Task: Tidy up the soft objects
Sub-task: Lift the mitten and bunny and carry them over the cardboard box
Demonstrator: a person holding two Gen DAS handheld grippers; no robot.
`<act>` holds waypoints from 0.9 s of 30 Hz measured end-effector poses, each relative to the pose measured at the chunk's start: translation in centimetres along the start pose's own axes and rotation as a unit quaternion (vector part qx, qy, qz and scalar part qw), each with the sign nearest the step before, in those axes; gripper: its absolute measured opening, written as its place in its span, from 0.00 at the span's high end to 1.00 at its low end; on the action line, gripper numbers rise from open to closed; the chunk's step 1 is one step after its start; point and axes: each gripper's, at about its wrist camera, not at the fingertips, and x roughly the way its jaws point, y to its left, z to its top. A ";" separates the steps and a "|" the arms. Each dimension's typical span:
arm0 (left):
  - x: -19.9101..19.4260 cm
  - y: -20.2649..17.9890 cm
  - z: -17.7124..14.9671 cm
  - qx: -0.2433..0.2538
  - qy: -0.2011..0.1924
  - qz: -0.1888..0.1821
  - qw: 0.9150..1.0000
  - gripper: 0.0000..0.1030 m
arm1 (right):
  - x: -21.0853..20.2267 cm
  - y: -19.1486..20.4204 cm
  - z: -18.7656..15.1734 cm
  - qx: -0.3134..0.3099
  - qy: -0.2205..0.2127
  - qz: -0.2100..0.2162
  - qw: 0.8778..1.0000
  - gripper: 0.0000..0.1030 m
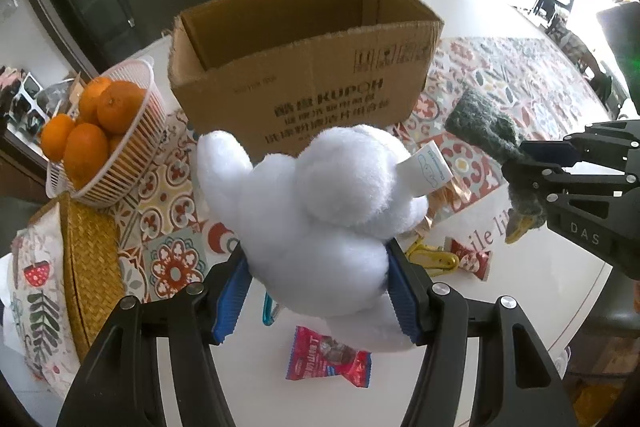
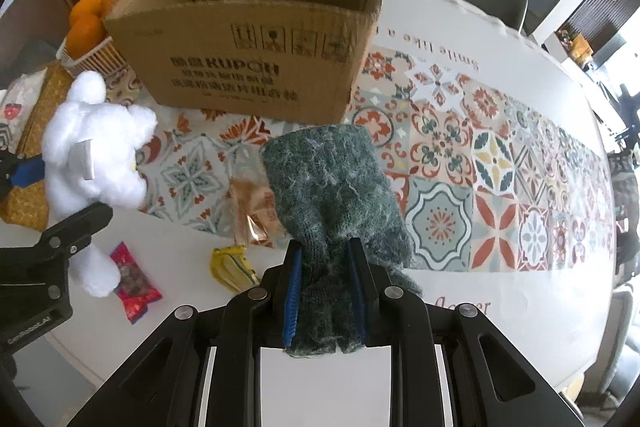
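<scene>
My left gripper (image 1: 316,267) is shut on a white plush toy (image 1: 312,199) and holds it above the table, in front of the open cardboard box (image 1: 296,83). The toy also shows at the left of the right wrist view (image 2: 96,155). My right gripper (image 2: 324,267) is shut on a dark green knitted glove (image 2: 332,183), held above the table in front of the box (image 2: 256,63). The glove also shows at the right of the left wrist view (image 1: 480,123), in the right gripper (image 1: 524,163).
A white basket of oranges (image 1: 116,147) stands left of the box, with a woven mat (image 1: 92,267) beside it. Red snack packets (image 1: 328,359) (image 2: 134,283), a yellow packet (image 2: 232,267) and a crinkly gold wrapper (image 2: 256,211) lie on the patterned tablecloth (image 2: 480,187). Chairs stand behind the table.
</scene>
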 end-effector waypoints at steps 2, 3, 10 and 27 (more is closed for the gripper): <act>-0.8 0.1 0.2 -0.001 -0.011 0.000 1.000 0.40 | -0.9 0.0 0.4 0.000 -0.012 0.001 1.000 0.77; -1.2 0.2 0.4 -0.002 -0.018 0.000 1.000 0.40 | -1.3 0.0 0.5 0.000 -0.017 0.002 1.000 0.77; -4.5 1.0 1.9 -0.003 -0.064 0.007 0.998 0.40 | -5.1 0.5 1.6 0.001 -0.069 0.006 0.998 0.77; -9.6 3.2 5.8 -0.019 -0.129 0.004 0.991 0.40 | -11.8 0.9 4.9 0.021 -0.178 0.039 0.983 0.77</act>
